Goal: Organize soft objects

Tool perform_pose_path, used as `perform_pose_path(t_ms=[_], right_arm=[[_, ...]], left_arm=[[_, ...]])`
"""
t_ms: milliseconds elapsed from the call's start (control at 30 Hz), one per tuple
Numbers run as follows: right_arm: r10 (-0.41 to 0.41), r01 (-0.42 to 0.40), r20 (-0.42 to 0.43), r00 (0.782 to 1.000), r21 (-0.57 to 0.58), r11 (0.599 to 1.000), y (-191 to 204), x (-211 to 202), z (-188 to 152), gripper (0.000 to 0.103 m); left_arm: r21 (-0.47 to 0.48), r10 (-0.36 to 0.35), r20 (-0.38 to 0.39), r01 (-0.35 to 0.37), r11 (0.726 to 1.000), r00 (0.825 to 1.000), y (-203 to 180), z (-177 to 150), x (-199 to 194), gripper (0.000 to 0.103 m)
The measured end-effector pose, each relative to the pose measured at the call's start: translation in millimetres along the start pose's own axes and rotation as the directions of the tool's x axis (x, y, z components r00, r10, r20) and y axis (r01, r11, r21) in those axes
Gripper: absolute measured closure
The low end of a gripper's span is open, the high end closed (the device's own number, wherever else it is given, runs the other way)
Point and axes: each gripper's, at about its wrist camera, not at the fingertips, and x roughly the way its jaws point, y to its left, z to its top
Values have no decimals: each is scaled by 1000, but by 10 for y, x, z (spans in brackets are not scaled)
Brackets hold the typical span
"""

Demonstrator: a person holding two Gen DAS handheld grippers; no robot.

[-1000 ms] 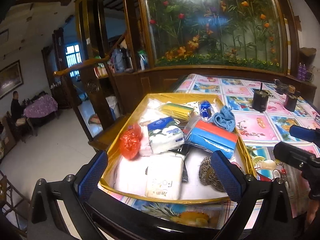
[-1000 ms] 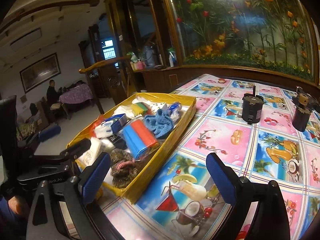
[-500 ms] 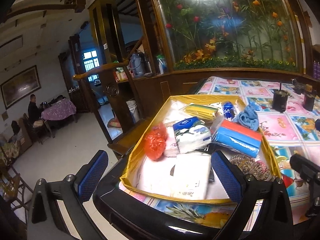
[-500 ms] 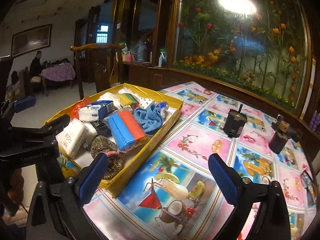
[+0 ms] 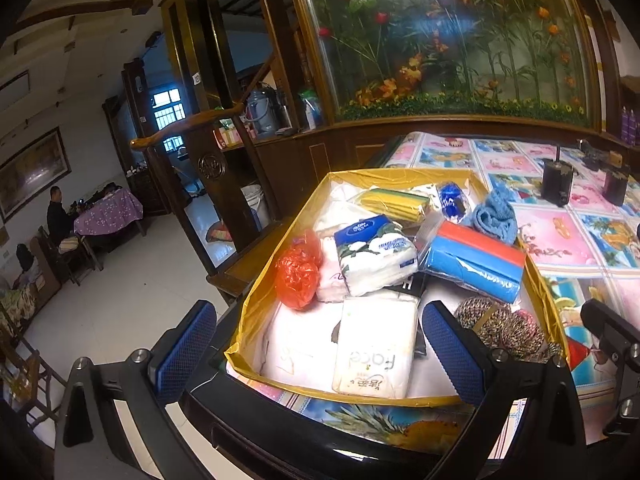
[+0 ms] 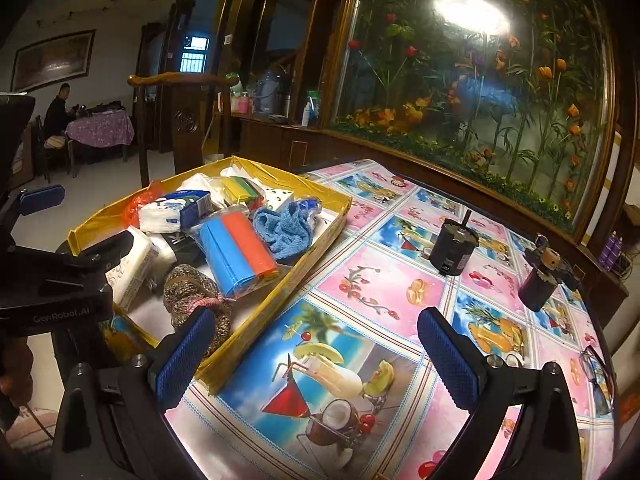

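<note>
The shallow yellow-lined cardboard tray [image 5: 256, 300] holds the soft goods. A white plastic-wrapped tissue pack [image 5: 374, 346] lies at the tray's near end, straight ahead between the spread fingers of the empty left gripper [image 5: 318, 354], its long axis pointing away toward the tray's far end. The right gripper [image 6: 316, 356], also spread and empty, hovers over the fruit-print surface [image 6: 384, 288] beside the tray, farther off.
</note>
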Motion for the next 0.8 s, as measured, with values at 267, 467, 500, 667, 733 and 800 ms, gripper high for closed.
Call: perform_pose_path(t_ms=[267,467,500,667,733,800], right_arm=[[-11,11,-3,1000,-3,1000,22,-40,31,1],[-16,16,-25,1000,9,1000,-7,-31,37,1],[-15,15,-28,1000,15,1000,-23,-38,40,1],[-16,17,-28,999,24,1000,-50,-62,52,1],[-17,18,-31,999,23,1000,-50,-59,54,1],[-18,18,-36,999,22,1000,-52,-59,50,1]], left_arm=[[18,-16,5,16,1000,1000,-30,2,-28,0],[15,-29,0,29,999,1000,-31,10,-40,0],[16,-32,-2,32,999,999,-31,9,-39,0],[18,-48,-16,48,999,999,-34,19,-26,0],[15,-52,-16,53,999,998,-31,19,-31,0],[11,-57,-18,57,998,998,-28,21,-29,0]])
